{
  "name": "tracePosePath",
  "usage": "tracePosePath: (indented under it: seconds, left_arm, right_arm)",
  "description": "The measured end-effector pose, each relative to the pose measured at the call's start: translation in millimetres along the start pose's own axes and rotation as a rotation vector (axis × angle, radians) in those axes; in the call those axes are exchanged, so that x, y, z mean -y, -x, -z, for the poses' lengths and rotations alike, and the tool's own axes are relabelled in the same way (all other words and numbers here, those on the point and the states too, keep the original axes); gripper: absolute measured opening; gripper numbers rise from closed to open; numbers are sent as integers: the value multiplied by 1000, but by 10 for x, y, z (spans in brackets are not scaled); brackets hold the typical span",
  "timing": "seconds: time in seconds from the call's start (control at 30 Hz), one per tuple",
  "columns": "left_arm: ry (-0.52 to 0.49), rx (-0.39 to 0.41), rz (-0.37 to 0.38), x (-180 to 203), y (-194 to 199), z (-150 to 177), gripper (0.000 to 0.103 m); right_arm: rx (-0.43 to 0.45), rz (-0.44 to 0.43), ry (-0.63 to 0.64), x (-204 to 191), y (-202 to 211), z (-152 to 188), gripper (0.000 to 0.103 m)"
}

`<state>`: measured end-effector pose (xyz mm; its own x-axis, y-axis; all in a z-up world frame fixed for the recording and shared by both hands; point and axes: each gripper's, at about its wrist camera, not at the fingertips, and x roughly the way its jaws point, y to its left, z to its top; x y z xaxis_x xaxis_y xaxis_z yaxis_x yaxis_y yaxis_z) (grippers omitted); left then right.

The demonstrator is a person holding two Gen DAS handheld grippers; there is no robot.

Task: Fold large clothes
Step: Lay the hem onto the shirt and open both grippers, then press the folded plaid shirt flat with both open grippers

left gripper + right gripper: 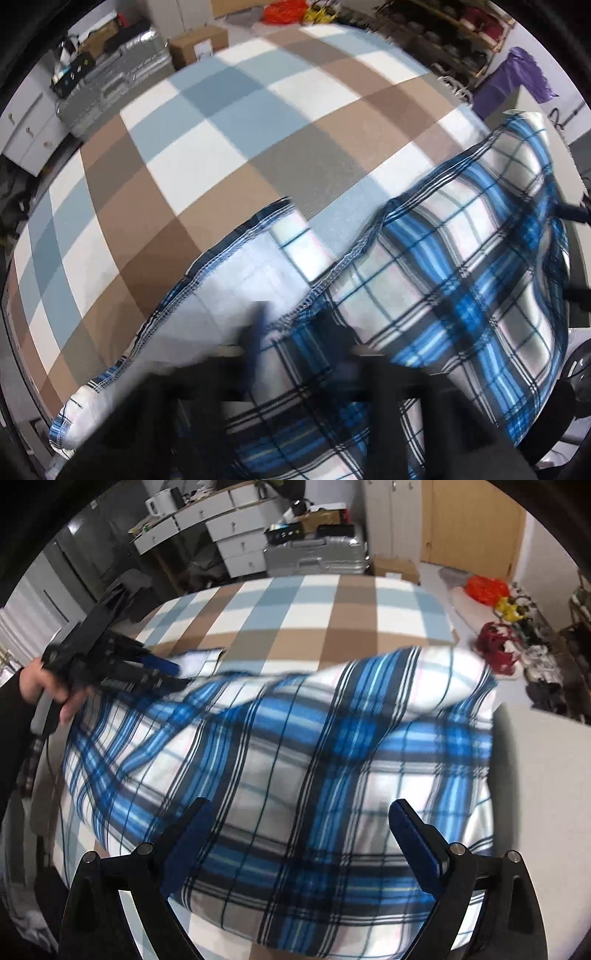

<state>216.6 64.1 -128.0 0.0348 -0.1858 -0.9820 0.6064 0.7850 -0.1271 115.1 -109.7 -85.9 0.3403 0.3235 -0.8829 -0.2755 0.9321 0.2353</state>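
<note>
A blue, white and black plaid garment [314, 746] lies bunched on a table with a brown, blue and white checked cloth [332, 609]. My right gripper [299, 812] is open just above the garment's near part, holding nothing. My left gripper [173, 675] is at the left of the right wrist view, shut on the garment's far left edge and lifting it. In the left wrist view the garment [424, 277] drapes over my left gripper [291, 325], whose fingers are blurred and mostly hidden by the cloth. The checked cloth [221, 147] spreads beyond it.
A silver suitcase [314, 557], white drawers [236, 542] and a cardboard box [395, 568] stand beyond the table's far edge. Red and yellow items [495, 602] lie on the floor at right. A purple cloth [517, 81] hangs at the right in the left wrist view.
</note>
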Motion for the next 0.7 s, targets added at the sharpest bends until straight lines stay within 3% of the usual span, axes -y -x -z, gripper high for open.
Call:
tracePosePath:
  seconds: [0.1, 0.3, 0.47, 0.57, 0.7]
  left_arm:
    - [13, 5, 8, -80, 2, 21, 1]
    - [19, 101, -126, -158, 216, 145, 0]
    - [85, 232, -302, -331, 468, 181, 0]
    - [113, 318, -447, -422, 575, 196, 0]
    - [145, 285, -455, -464, 469, 262, 0]
  right_arm:
    - [0, -21, -11, 13, -43, 30, 97]
    - [31, -48, -62, 58, -38, 36, 97]
    - [1, -10, -90, 72, -136, 58, 97]
    - [-47, 38, -100, 83, -255, 89, 97]
    - [-54, 63, -105, 74, -253, 97, 97]
